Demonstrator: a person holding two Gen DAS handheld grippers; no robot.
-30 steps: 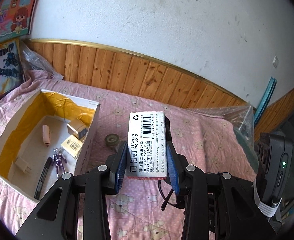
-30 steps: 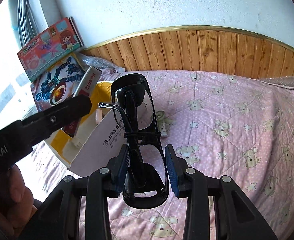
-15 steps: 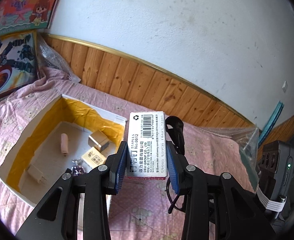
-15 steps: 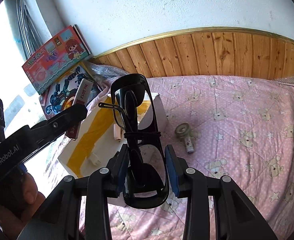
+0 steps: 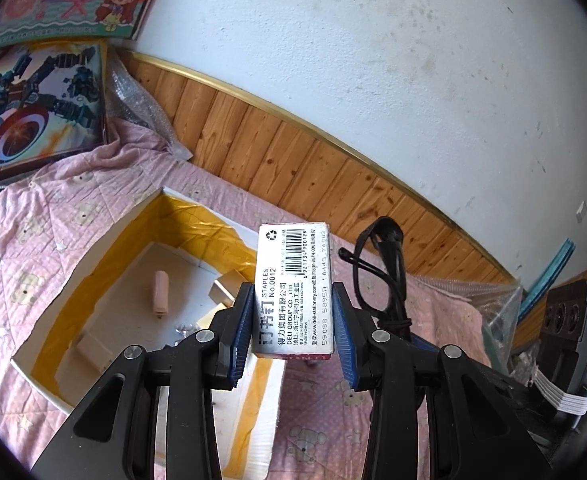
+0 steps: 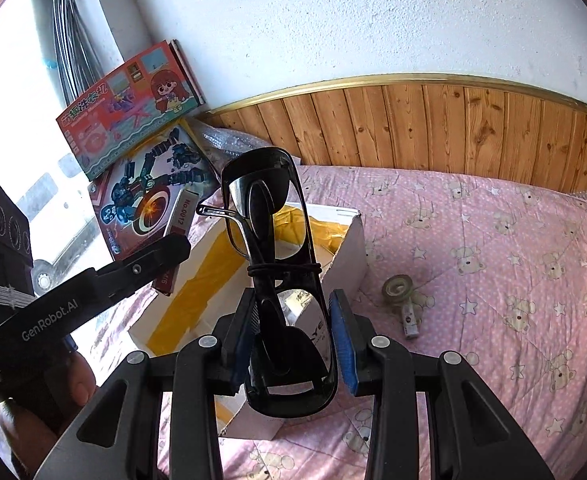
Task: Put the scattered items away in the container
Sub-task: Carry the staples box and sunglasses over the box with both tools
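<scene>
My left gripper (image 5: pixel 293 334) is shut on a white staples box (image 5: pixel 295 288) and holds it in the air over the near right part of the open white cardboard box (image 5: pixel 105 240) with yellow tape inside. My right gripper (image 6: pixel 293 338) is shut on black sunglasses (image 6: pixel 277 264), held above the same cardboard box (image 6: pixel 349 236). The sunglasses show in the left wrist view (image 5: pixel 389 276) to the right of the staples box. The left gripper with the staples box (image 6: pixel 181 220) shows at the left of the right wrist view.
Inside the cardboard box lie a pink eraser-like piece (image 5: pixel 160 293), a small tan box (image 5: pixel 223 290) and other small items. A tape roll (image 6: pixel 398 287) and a small tube (image 6: pixel 410 318) lie on the pink bedspread. Toy boxes (image 5: pixel 33 108) lean on the wall.
Both grippers have moved left toward the cardboard box with their loads. The box has come closer under them; the tape roll now sits further right.
</scene>
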